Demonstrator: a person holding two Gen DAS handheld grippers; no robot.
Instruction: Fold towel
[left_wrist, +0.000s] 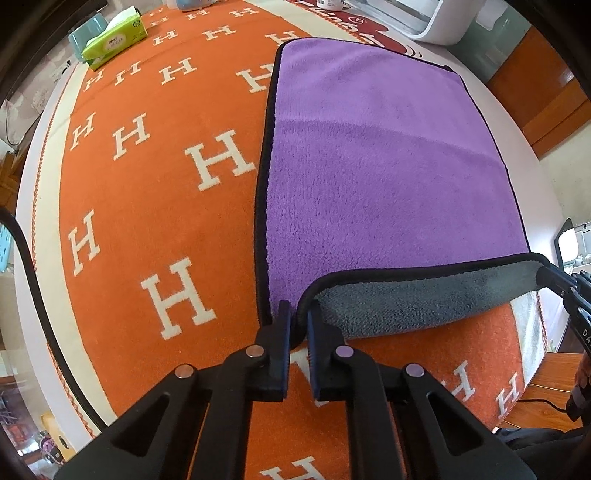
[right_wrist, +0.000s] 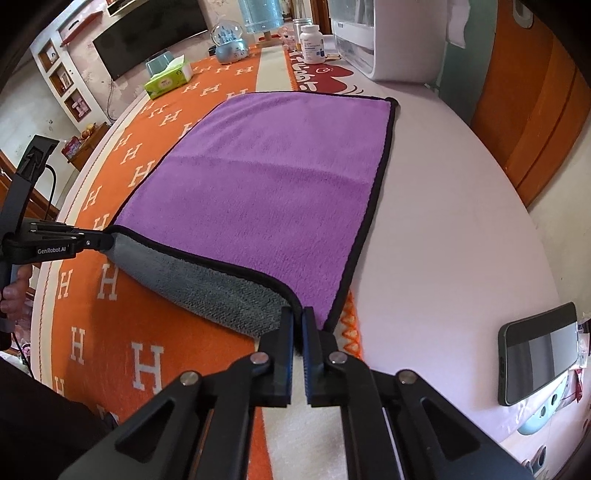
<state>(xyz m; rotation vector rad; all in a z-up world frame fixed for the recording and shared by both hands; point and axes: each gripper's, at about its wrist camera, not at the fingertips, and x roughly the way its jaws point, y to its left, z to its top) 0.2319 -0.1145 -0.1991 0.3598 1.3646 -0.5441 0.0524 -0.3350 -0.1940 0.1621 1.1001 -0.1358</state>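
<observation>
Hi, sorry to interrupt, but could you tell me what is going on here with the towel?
A person holding two grippers is starting to fold a purple towel spread on an orange mat. The left gripper and the right gripper each pinch a near corner. The near edge is lifted, showing the grey underside, while the rest of the towel lies flat.

Two wrist fisheyes, close and low, left and right near corners, both facing along the towel (left_wrist: 369, 166) (right_wrist: 266, 192)
</observation>
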